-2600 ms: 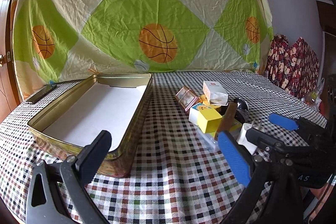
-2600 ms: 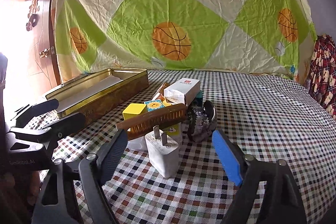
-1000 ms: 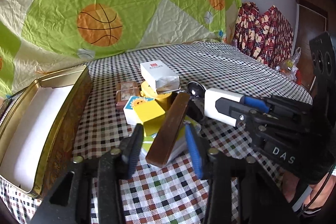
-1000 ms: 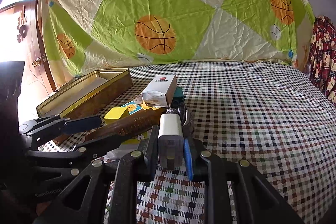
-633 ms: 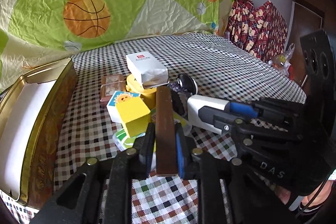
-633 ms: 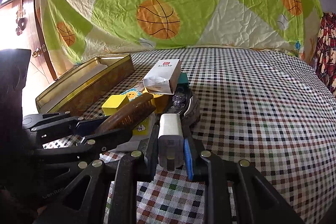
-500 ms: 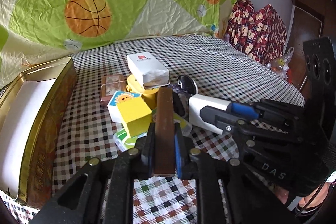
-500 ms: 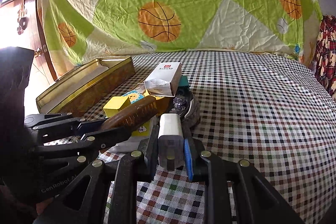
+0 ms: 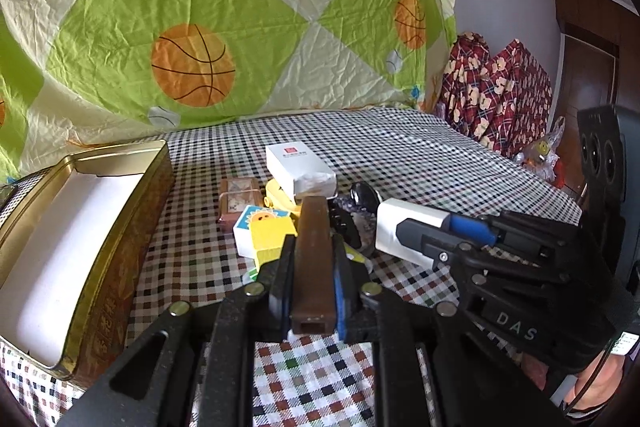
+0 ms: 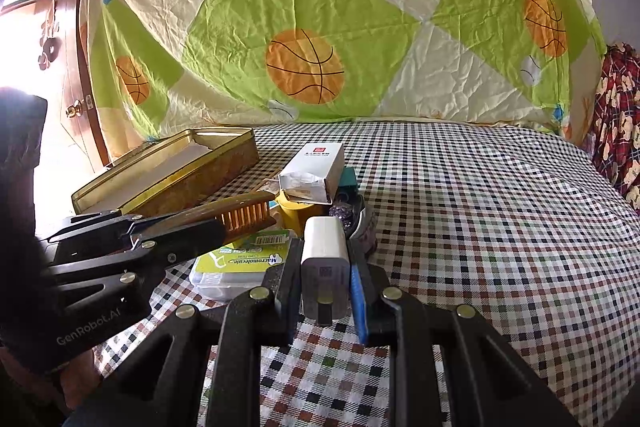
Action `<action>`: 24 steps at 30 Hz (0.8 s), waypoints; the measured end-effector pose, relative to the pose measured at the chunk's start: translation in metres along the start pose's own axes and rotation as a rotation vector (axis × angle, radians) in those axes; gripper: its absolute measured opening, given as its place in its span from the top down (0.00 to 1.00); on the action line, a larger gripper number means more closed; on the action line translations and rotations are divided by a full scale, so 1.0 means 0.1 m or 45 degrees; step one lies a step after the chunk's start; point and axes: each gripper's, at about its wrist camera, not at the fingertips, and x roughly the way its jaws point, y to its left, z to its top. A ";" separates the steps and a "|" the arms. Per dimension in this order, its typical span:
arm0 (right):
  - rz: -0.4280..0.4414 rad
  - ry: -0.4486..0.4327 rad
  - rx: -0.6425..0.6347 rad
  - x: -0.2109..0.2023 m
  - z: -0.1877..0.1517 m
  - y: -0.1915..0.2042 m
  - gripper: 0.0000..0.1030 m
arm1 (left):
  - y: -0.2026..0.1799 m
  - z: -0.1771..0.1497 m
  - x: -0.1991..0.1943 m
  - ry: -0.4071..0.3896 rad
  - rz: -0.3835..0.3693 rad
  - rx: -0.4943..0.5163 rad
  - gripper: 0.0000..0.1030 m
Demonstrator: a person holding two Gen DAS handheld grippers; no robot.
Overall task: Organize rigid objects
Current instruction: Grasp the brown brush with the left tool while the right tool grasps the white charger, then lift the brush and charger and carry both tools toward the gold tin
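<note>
My left gripper (image 9: 312,267) is shut on a brown wooden comb (image 9: 313,259), held lifted above the pile; the comb also shows in the right wrist view (image 10: 236,213) with its orange teeth down. My right gripper (image 10: 324,267) is shut on a white charger plug (image 10: 325,259), which also shows in the left wrist view (image 9: 404,227). An open gold tin (image 9: 120,227) with a white lining lies at the left. The pile holds a white box (image 9: 300,171), a yellow block (image 9: 270,233), a sun-print box (image 9: 256,219) and a brown card box (image 9: 240,195).
A green floss box (image 10: 236,263), a yellow tape roll (image 10: 292,211) and a dark watch (image 10: 356,219) lie in the pile on the checked tablecloth (image 10: 480,227). A basketball-print sheet (image 10: 304,67) hangs behind. A wooden door (image 10: 68,67) stands at the left.
Both grippers closed from open: left on the comb, right on the charger. Since half a second ago both have lifted slightly, the comb rising off the pile.
</note>
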 end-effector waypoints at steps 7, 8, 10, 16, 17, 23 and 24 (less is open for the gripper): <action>-0.008 -0.048 -0.015 -0.04 -0.01 0.01 0.78 | 0.05 -0.01 -0.10 -0.072 0.005 -0.037 0.87; -0.009 -0.056 -0.018 -0.05 -0.02 0.01 0.78 | 0.05 -0.02 -0.12 -0.085 0.008 -0.041 0.87; -0.015 -0.070 -0.019 -0.06 -0.02 0.02 0.78 | 0.05 -0.03 -0.15 -0.108 0.015 -0.040 0.87; -0.024 -0.122 -0.033 -0.12 -0.05 0.04 0.78 | 0.04 -0.04 -0.23 -0.168 0.046 -0.036 0.87; -0.025 -0.130 -0.036 -0.13 -0.05 0.04 0.78 | 0.04 -0.04 -0.24 -0.175 0.048 -0.037 0.87; -0.031 -0.159 -0.046 -0.17 -0.06 0.06 0.78 | 0.04 -0.06 -0.31 -0.218 0.055 -0.036 0.87; -0.033 -0.163 -0.046 -0.17 -0.06 0.06 0.78 | 0.04 -0.07 -0.32 -0.224 0.055 -0.036 0.87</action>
